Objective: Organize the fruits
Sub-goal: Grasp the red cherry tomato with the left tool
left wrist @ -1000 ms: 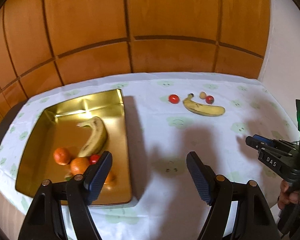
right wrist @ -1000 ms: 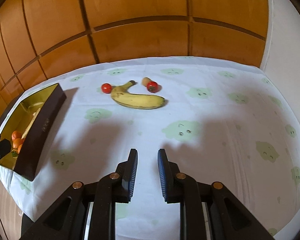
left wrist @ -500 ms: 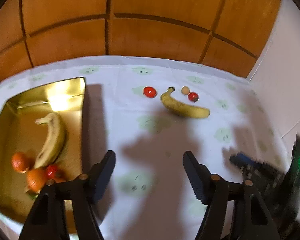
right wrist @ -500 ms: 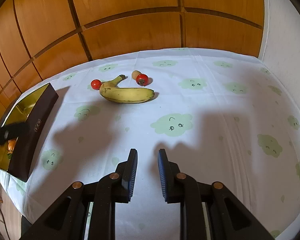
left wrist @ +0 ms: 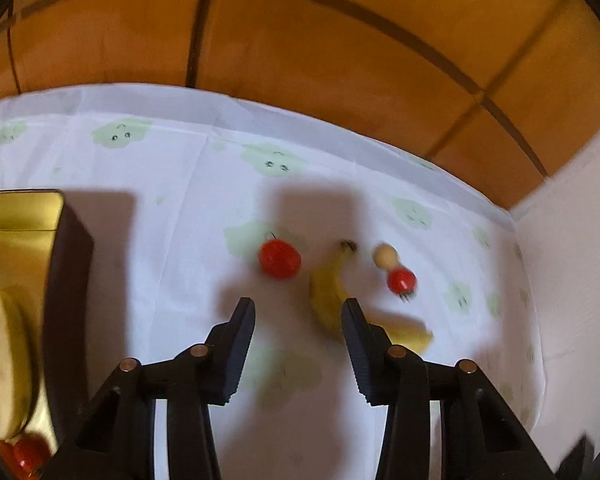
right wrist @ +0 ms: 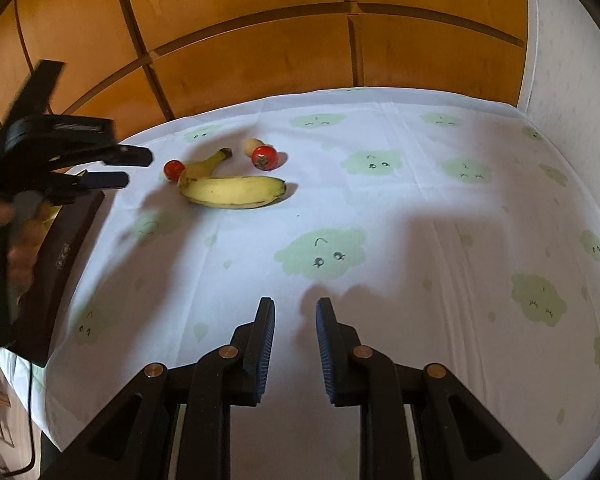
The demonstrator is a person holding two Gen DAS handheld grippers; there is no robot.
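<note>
Yellow banana point(left wrist: 332, 300) at frame centre on the bench point(left wrist: 180, 184), uncollected; left hand-held gripper point(left wrist: 298, 320) spread wide, approaching; right hand-held gripper point(right wrist: 295, 322) slightly parted, idle; next: straddle, close.

Warm dim light, left view seemingly motion-blurred, fisheye-warped edges

Bare cloth lies right of the banana point(right wrist: 233, 192); two tomatoes point(right wrist: 265, 157) flank its stem, gold tray point(right wrist: 62, 248) walls the left.
</note>
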